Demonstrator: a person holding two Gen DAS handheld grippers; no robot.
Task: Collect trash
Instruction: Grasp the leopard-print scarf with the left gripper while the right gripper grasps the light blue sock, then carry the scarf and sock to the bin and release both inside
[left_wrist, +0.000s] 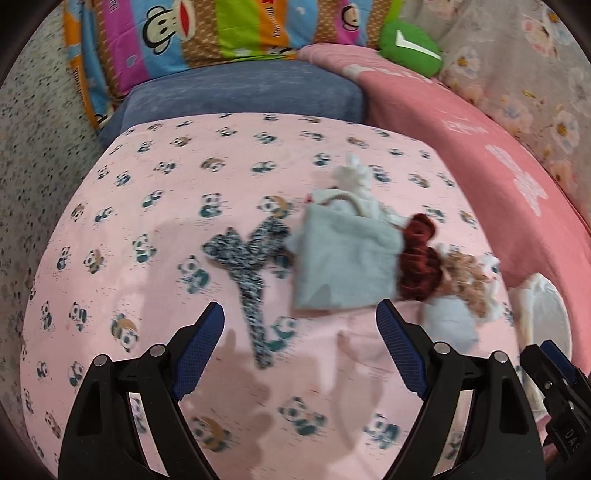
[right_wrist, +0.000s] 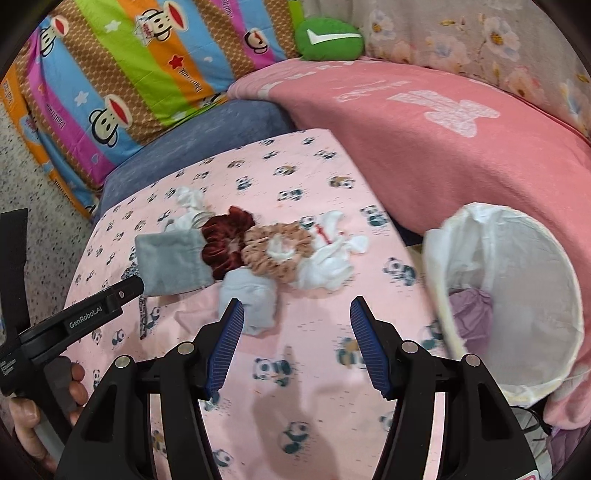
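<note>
On the pink panda sheet (left_wrist: 184, 166) lie a grey pouch (left_wrist: 343, 258), a dark red scrunchie (left_wrist: 419, 258), a tan scrunchie (right_wrist: 273, 254), a crumpled white tissue (right_wrist: 332, 262), a pale blue wad (right_wrist: 247, 299), another white tissue (left_wrist: 354, 177) behind the pouch, and a black-and-white speckled band (left_wrist: 243, 258). My left gripper (left_wrist: 299, 325) is open and empty, just short of the pouch and band. My right gripper (right_wrist: 295, 317) is open and empty, just short of the pale blue wad. A white-lined bin (right_wrist: 517, 295) stands at the right with purple trash inside.
A pink blanket (right_wrist: 424, 140) lies to the right, a blue cushion (left_wrist: 240, 92) and a striped monkey-print pillow (left_wrist: 184, 33) behind. A green cushion (right_wrist: 328, 40) sits at the back. The left gripper's body (right_wrist: 85, 317) shows in the right wrist view.
</note>
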